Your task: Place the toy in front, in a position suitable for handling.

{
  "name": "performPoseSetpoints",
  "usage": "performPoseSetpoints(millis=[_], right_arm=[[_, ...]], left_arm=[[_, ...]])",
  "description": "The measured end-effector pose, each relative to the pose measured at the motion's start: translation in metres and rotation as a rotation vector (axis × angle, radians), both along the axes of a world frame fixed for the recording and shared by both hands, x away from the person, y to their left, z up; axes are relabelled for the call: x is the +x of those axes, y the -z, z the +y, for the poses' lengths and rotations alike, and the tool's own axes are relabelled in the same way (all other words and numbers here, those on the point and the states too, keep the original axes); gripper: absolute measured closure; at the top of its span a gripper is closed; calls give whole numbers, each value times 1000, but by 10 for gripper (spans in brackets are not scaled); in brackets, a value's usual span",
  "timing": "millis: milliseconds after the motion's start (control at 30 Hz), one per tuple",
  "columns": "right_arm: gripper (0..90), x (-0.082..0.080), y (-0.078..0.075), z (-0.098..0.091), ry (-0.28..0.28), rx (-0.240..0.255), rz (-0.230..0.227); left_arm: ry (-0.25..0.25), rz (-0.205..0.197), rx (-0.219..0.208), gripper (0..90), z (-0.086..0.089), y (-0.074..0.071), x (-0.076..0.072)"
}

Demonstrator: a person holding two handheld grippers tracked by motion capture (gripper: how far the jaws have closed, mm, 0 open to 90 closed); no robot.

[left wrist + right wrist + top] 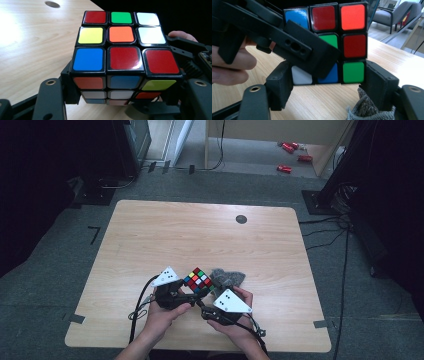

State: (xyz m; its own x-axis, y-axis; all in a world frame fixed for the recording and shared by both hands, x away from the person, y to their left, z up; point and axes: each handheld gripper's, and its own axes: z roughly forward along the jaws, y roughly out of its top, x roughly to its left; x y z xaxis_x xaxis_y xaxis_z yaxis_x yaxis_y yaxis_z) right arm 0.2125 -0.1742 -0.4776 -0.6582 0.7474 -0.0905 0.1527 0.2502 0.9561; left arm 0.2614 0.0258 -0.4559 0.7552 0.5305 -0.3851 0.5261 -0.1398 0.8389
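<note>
Judging from its look, the puzzle cube [198, 281] is light, rigid and glossy, so it may be expected to slip if it is pinched on its smooth stickers with little force; its layers can also be expected to twist if the grip falls across only one row. It is held just above the worktop [200, 235], clamped between the jaws of the left hand-held gripper [187, 295], which are closed on its opposite side faces, low down. At the right hand-held gripper [325, 82], the jaws stand on either side of the cube's lower row, and whether the pads already press on it cannot be told. A grey cloth [227, 277] lies just beyond the right hand-held gripper, touching its far jaw. A firm hold would best be taken flat on two opposite faces, centred over the middle row, so that no layer is turned by accident.
</note>
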Motion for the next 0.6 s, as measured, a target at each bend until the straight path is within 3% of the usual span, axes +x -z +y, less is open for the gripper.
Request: performPoseSetpoints(millis=[133, 233, 400, 500, 600], right_arm=[[337, -2, 1, 2, 4, -16, -21], [341, -3, 0, 3, 12, -28, -27], [345, -2, -1, -2, 22, -29, 10], [345, 2, 1, -8, 53, -29, 43], [345, 7, 0, -15, 84, -19, 72]], left_arm=[[16, 20, -10, 341, 0, 1, 1], [34, 8, -18, 330, 1, 1, 2], [42, -57, -9, 250, 6, -6, 2], [30, -80, -32, 239, 14, -10, 3], [31, -142, -13, 230, 20, -11, 4]])
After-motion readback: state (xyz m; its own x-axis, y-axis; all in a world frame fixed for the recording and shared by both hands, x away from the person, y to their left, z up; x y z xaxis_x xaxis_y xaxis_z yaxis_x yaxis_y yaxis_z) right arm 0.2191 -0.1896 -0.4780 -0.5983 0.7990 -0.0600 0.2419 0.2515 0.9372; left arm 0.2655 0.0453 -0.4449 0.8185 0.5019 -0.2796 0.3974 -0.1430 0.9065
